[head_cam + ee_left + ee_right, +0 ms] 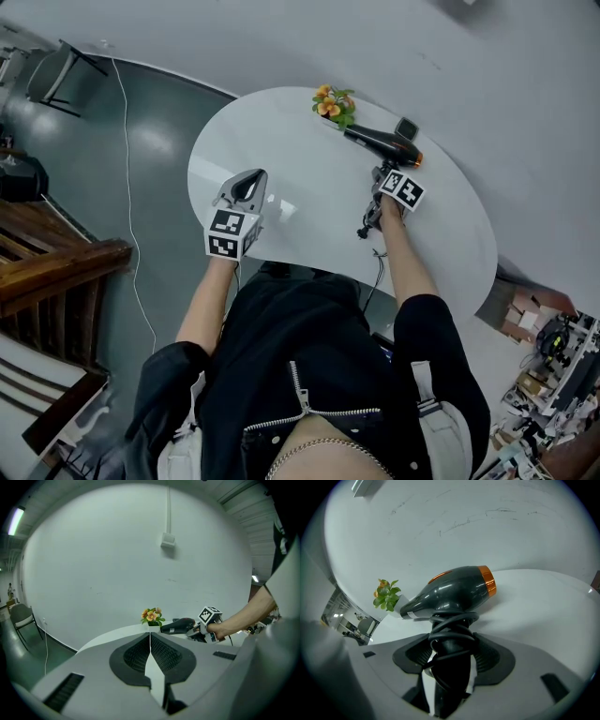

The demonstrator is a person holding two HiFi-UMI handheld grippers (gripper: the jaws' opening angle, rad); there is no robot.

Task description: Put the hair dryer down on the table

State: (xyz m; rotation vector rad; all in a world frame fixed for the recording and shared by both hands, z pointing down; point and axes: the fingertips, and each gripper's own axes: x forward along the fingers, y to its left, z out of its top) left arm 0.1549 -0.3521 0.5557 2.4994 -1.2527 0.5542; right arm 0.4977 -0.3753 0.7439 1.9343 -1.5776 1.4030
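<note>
Right gripper (450, 665): clamped on the cord-wrapped handle of dryer (454, 592), body upright over table (281, 150), near flowers (333, 103); judged rigid, smooth-shelled, top-heavy; handle the surest hold; left gripper (150, 639): jaws together, empty.

Item: dark grey glossy plastic hair dryer (380, 142), with an orange ring at the barrel's rear end and a black cord coiled round the handle. Handle clamped between the jaws of the right gripper (382, 176). Barrel roughly level over the round white table (281, 141). Nozzle tip just beside the small potted orange flower (333, 103). Contact with the tabletop cannot be told.
</note>
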